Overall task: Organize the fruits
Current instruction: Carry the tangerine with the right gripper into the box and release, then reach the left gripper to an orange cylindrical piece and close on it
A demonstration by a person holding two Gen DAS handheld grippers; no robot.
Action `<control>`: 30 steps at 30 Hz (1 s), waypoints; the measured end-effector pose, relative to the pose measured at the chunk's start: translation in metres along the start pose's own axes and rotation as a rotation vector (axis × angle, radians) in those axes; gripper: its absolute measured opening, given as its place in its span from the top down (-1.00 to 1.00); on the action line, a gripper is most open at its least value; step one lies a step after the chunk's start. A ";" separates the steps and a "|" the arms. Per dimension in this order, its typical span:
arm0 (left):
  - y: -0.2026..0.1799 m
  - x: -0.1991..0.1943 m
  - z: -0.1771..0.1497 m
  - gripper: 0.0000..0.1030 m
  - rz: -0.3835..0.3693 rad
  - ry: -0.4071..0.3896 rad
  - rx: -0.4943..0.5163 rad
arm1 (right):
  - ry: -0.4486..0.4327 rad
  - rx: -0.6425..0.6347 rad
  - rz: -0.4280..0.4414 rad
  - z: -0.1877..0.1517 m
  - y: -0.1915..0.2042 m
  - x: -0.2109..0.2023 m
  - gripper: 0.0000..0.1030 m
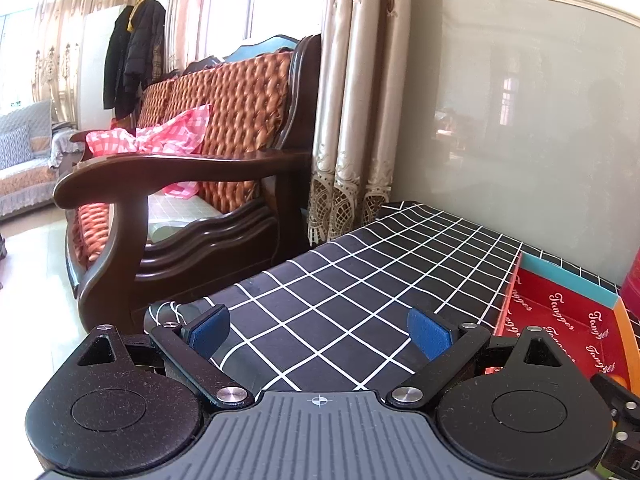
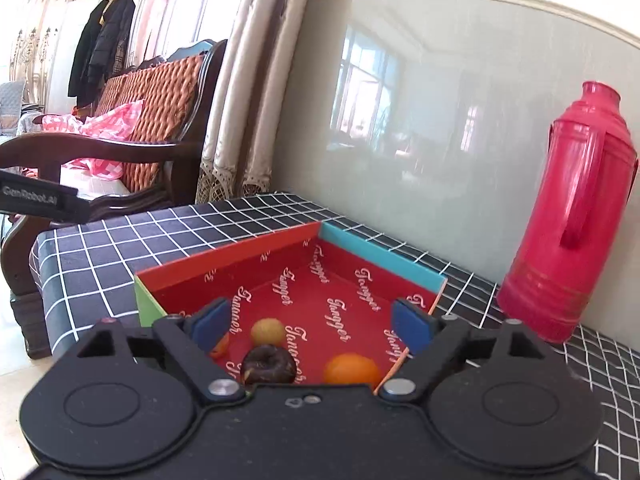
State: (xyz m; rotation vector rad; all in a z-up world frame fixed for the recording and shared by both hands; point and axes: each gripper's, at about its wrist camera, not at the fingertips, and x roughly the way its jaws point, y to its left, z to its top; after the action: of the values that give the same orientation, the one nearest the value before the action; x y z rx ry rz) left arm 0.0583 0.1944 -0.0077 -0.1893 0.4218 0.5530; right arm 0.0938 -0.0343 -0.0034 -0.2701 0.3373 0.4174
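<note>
Hovering my right gripper (image 2: 310, 330), jaws apart and empty, over the red box (image 2: 340, 304); round orange (image 2: 352, 369) could roll when nudged. Left gripper (image 1: 320, 330) likewise spread.

One shallow red cardboard box (image 2: 362, 264) with printed lettering sat at centre frame. Inside it lay four fruits: one round orange (image 2: 351, 369), one small yellow bumpy fruit (image 2: 267, 331), one dark brown wrinkled fruit (image 2: 269, 365), and one orange piece (image 2: 220, 347) half hidden. One tall red plastic thermos (image 2: 568, 216) stood at right.
</note>
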 end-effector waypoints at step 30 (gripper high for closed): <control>-0.207 -0.077 -0.044 -0.84 -0.500 -0.114 0.413 | 0.129 0.435 -0.639 -0.079 -0.179 -0.056 -0.89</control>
State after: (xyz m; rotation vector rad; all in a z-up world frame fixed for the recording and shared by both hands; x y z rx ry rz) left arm 0.0975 -0.0274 -0.0010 0.1339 0.3519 -0.0203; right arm 0.1032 -0.2365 -0.0209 0.0301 0.4362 -0.3052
